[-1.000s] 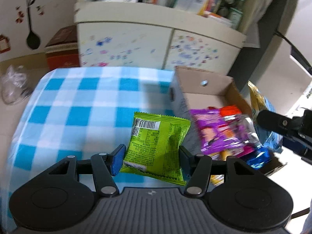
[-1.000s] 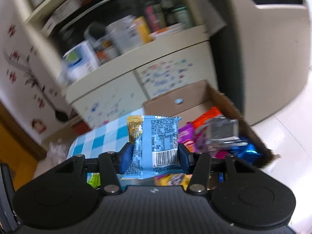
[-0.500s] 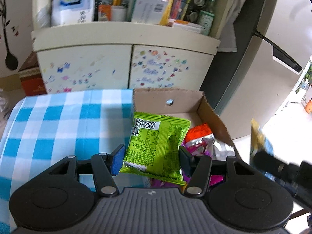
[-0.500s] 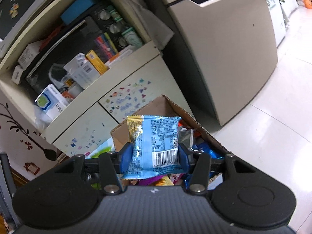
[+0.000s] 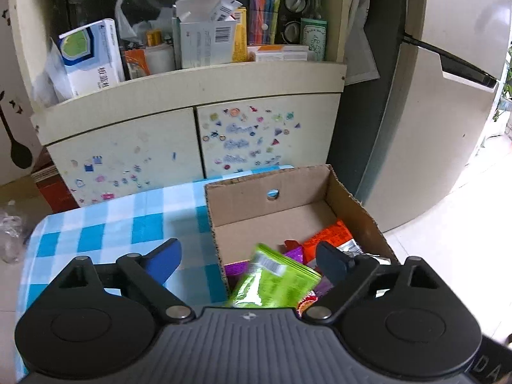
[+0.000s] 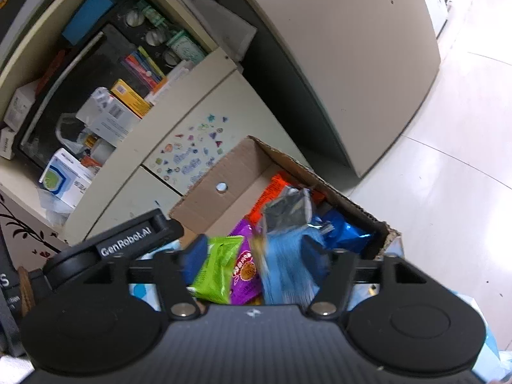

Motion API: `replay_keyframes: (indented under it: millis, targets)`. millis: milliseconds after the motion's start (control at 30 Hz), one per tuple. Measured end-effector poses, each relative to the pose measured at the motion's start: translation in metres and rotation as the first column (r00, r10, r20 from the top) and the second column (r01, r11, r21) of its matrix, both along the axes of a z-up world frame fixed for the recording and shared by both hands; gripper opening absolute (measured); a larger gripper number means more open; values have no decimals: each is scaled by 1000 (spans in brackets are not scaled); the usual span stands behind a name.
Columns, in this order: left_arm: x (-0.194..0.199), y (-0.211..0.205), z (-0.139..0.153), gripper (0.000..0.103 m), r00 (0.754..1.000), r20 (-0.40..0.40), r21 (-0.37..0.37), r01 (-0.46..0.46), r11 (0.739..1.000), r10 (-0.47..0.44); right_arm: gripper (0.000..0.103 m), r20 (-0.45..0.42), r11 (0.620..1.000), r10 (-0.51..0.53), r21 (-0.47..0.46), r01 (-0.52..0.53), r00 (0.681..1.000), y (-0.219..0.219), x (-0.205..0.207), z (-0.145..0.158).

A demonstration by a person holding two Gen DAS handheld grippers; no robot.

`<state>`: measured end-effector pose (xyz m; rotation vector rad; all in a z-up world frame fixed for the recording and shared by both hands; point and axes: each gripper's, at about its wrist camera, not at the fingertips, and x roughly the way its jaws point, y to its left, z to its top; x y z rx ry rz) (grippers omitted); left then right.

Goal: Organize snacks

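Snacks, assorted pouches, listed left to right.

Checked tablecloth (image 5: 105, 224): blue and white, soft woven cloth, flat, bearing the box at its right edge.

Left gripper (image 5: 248, 257): fingers spread wide, holding nothing; blue pad on the left finger, dark pad on the right.

Green packet (image 5: 275, 283): glossy crinkled film, pillow shape, barcode end tilted up, blurred, apparently loose between the spread fingers and over the near wall of the box. Judged very light, soft, slippery, contents probably crushable; best taken across the flat faces near the middle, or by the crimped end seam, with mild pressure.

Cardboard box (image 5: 272, 179): corrugated, brown, open top, round hole in the far wall, stiff but thin, torn corner on the right in the right wrist view. Far half bare; near half filled.

Purple packet (image 6: 244, 265): shiny film, printed round emblem, lying beside the green one.

Orange packet (image 5: 329, 235): flat, glossy, against the right wall.

Right gripper (image 6: 252, 252): fingers parted, not clamped.

Light blue packet (image 6: 288, 268): blurred, ridged film, yellow edge, between the parted fingers; contact with the right pad not resolvable.

Silver foil packet (image 6: 288, 208): creased metallic film, standing above the pile.

Dark blue packet (image 6: 342, 232): foil, crumpled, in the box's right near corner.
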<state>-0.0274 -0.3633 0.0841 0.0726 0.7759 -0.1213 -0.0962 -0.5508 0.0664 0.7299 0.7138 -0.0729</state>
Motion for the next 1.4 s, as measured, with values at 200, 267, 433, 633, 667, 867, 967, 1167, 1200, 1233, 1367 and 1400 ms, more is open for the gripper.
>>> replay_keyframes:
  millis: [200,267,433,633,667,867,967,1167,1200,1233,1367,1400]
  targets:
    - [-8,11,4,95,1000,-17,41,-25,999,25,71,-2,1000,5,-16,-5,1000,2,-2,2]
    - [-10,16,5,96,999,-24,52,-41,998,43,71,-2,999,10,-30,-10,1000,3,-4,3]
    - [-19,27,6,96,997,-45,53,-62,997,64,73,-4,996,36,-82,-37,999,10,-7,8]
    - [-32,39,6,97,994,-73,51,-82,995,86,76,-18,983,64,-169,-67,998,18,-11,15]
    - [-34,41,5,97,993,-77,50,-87,995,91,76,-21,981,66,-184,-69,998,20,-11,16]
    - [-42,52,2,97,987,-115,45,-111,993,116,80,-49,966,77,-245,-87,996,24,-15,19]
    - [-48,55,2,98,985,-126,47,-116,992,121,81,-58,958,90,-269,-102,994,26,-16,21]
    - [-57,58,3,99,984,-128,59,-116,991,123,82,-79,939,111,-318,-131,991,33,-17,21]
    - [-58,58,4,99,984,-127,61,-116,991,123,84,-80,938,114,-320,-134,990,34,-17,21]
    - [-59,58,4,99,984,-125,63,-117,991,124,85,-82,937,116,-321,-137,990,34,-17,21]
    - [-59,58,5,100,984,-125,72,-119,990,127,86,-90,936,115,-325,-138,989,34,-16,21]
    - [-59,57,5,100,984,-126,73,-120,990,129,87,-94,935,114,-326,-139,989,34,-16,21]
